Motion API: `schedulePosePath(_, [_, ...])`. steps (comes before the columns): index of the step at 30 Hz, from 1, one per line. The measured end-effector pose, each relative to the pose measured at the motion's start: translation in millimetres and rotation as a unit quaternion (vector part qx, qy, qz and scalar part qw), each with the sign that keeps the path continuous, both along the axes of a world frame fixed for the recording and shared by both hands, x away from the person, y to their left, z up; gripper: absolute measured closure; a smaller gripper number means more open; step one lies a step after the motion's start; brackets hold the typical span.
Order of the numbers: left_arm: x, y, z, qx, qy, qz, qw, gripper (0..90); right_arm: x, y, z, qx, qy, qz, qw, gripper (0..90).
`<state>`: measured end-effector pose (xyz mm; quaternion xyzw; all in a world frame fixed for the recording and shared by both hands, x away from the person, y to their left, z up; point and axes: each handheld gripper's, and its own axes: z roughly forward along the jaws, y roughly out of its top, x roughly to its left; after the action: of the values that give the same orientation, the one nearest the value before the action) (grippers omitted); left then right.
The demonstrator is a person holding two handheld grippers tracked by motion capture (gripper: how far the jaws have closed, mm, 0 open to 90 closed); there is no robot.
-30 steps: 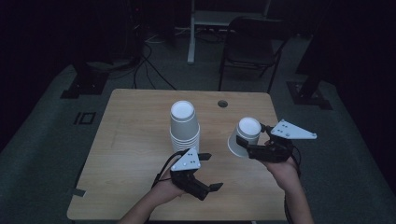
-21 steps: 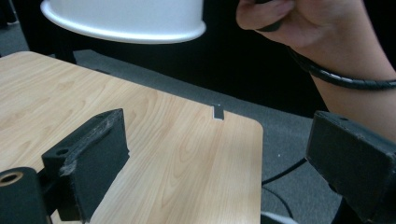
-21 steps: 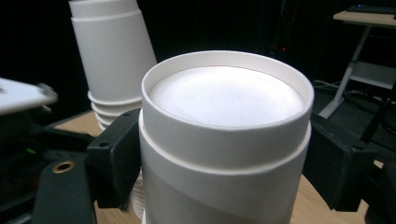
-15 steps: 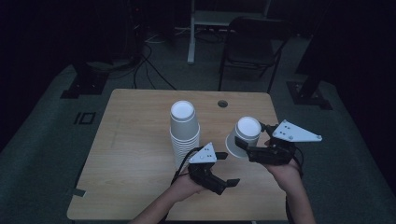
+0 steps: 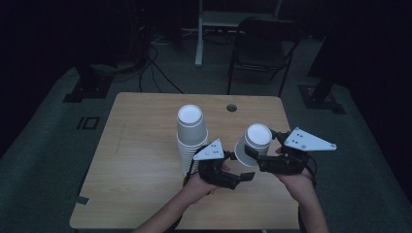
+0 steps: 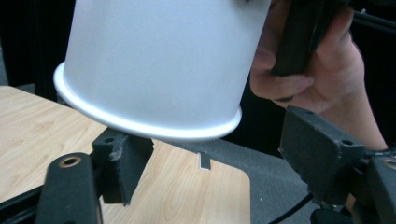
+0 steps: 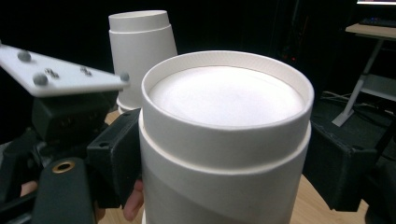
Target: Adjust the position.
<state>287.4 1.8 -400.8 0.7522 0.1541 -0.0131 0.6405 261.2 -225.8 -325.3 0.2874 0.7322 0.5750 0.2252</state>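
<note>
Nearest to us, our left gripper (image 5: 247,176) has moved in from the left since a second ago and now sits just under the white paper cup (image 5: 252,144) that our right gripper (image 5: 250,154) holds. Its jaws have just been closing. In the left gripper view the cup's rolled rim (image 6: 140,123) hangs above and between the two black pads (image 6: 122,158), with clear gaps on both sides, so the jaws are still apart and grip nothing. We read this as the start of a handover or a two-handed grip on the cup, not yet made.

Our right gripper has kept its place. In its own view the jaws stand on either side of the cup (image 7: 224,140) and appear pressed against its wall; contact on the far side is hard to confirm in this dim light.

The cup is held upside down above the table (image 5: 141,145), clear of its surface. Its closed base faces up and towards the far side, its open mouth down and towards us. The long axis is therefore tilted off vertical.

Farther off, to the left of the held cup, the stack of inverted cups (image 5: 191,136) stands upright on the table.
</note>
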Motion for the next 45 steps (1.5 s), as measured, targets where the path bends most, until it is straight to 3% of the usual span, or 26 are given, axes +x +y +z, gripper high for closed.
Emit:
schedulePosePath(4, [0.7,2.8,2.3,-0.007,-0.002,0.006,1.0000,31.9,-1.7,-1.3,0.5,-0.002,-0.002,0.001,1.0000,20.5])
schedulePosePath(5, [-0.2,4.8,4.2,-0.005,-0.013,0.013,0.9998,31.9,-2.7,-2.0,0.7,0.000,-0.002,0.002,1.0000,20.5])
schedulePosePath(9, [-1.2,9.3,6.4,-0.005,-0.024,0.010,0.9997,45.1,-6.1,-6.5,0.5,0.005,-0.002,0.009,1.0000,20.5])
schedulePosePath(11, [0.4,12.0,6.8,-0.008,-0.015,0.003,0.9999,49.3,-7.1,-8.0,0.1,0.005,-0.001,0.008,1.0000,20.5])
schedulePosePath(15, [5.9,19.4,6.7,-0.039,0.014,-0.001,0.9992,53.0,-7.4,-8.2,-2.6,0.002,0.006,0.012,0.9999,20.5])
schedulePosePath(21, [7.1,30.0,13.3,-0.058,0.009,-0.008,0.9983,62.1,-7.2,-9.5,-7.4,0.002,0.015,0.024,0.9996,20.5])
schedulePosePath(24, [8.8,35.1,15.9,-0.074,0.019,-0.020,0.9969,68.5,-7.7,-9.7,-9.9,0.000,0.019,0.033,0.9993,20.5])
schedulePosePath(32, [-1.6,34.7,21.6,-0.055,-0.012,-0.054,0.9969,82.0,-3.6,-13.9,-14.2,0.026,0.049,0.070,0.9960,16.1])
schedulePosePath(33, [-2.2,33.4,22.4,-0.050,-0.011,-0.069,0.9963,84.3,-3.6,-14.3,-13.9,0.026,0.050,0.071,0.9959,15.1])
schedulePosePath(35, [-5.8,30.8,23.6,-0.034,-0.022,-0.060,0.9974,86.8,-3.5,-16.0,-12.6,0.031,0.053,0.071,0.9956,16.2])
schedulePosePath(37, [-6.6,29.6,22.9,-0.024,-0.027,-0.056,0.9978,86.9,-4.1,-18.4,-10.5,0.029,0.047,0.051,0.9972,16.9])
schedulePosePath(39, [-5.7,29.8,22.7,-0.017,-0.024,-0.053,0.9981,87.0,-5.4,-21.8,-9.2,0.031,0.050,0.062,0.9964,16.9])
schedulePosePath(45, [-2.4,32.8,26.0,-0.024,-0.008,-0.046,0.9986,86.8,-7.9,-23.6,-16.6,-0.011,0.056,0.055,0.9968,22.3])
